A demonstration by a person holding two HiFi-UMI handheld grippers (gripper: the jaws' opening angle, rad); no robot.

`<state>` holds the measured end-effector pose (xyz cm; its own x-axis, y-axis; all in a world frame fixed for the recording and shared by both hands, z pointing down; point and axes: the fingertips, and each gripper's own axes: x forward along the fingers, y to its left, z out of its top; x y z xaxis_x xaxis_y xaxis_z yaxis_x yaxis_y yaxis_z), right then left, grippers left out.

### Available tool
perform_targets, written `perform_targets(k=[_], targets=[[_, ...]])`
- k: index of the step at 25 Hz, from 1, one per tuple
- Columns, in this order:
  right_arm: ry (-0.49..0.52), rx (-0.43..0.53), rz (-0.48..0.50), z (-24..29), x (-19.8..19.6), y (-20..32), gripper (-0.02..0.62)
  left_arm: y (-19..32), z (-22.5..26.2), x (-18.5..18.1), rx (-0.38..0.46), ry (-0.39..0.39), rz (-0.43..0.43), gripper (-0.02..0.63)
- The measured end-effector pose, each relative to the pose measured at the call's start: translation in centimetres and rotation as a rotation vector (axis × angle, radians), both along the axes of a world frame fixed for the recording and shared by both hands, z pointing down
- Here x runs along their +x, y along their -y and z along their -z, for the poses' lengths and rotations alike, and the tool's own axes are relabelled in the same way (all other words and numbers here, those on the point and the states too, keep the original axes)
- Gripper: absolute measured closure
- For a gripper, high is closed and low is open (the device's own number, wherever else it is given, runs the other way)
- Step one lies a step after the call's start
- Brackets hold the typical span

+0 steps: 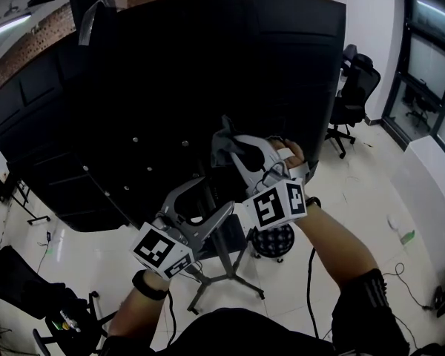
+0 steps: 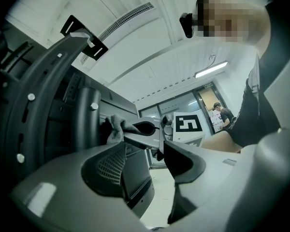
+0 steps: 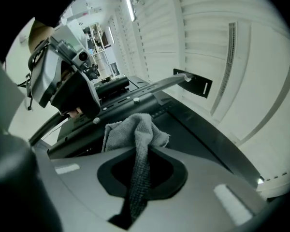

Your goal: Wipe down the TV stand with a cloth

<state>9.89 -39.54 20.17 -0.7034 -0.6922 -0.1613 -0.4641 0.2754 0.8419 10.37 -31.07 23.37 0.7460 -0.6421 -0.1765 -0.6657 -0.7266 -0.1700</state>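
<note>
While the cloth sits high, the post runs down.
The right gripper [image 1: 236, 150], jaws closed on the grey cloth [image 3: 135, 129], is at the top of the TV stand [image 1: 221, 254]; its upright drops past the left gripper [image 1: 208, 202], jaws wide apart and empty.

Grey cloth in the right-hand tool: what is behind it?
Behind the grey cloth, clamped in the right gripper, is the dark surface of the TV stand. The patch right under the cloth is hidden.

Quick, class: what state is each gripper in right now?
Left gripper: open, holding nothing.
Right gripper: shut on the grey cloth.
</note>
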Motion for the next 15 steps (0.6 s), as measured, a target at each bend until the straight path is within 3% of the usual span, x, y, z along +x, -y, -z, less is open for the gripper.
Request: perform_targets(k=[7, 15], targets=[[-0.042, -0.021, 0.054, -3.0, -4.1, 0.8, 0.58, -0.2, -1.2, -2.6, -0.032, -0.001, 0.061, 0.334], [-0.034, -0.009, -0.01, -3.7, -0.7, 2.1, 0.58, 0.4, -1.8, -1.3, -0.047, -0.007, 0.025, 0.334]])
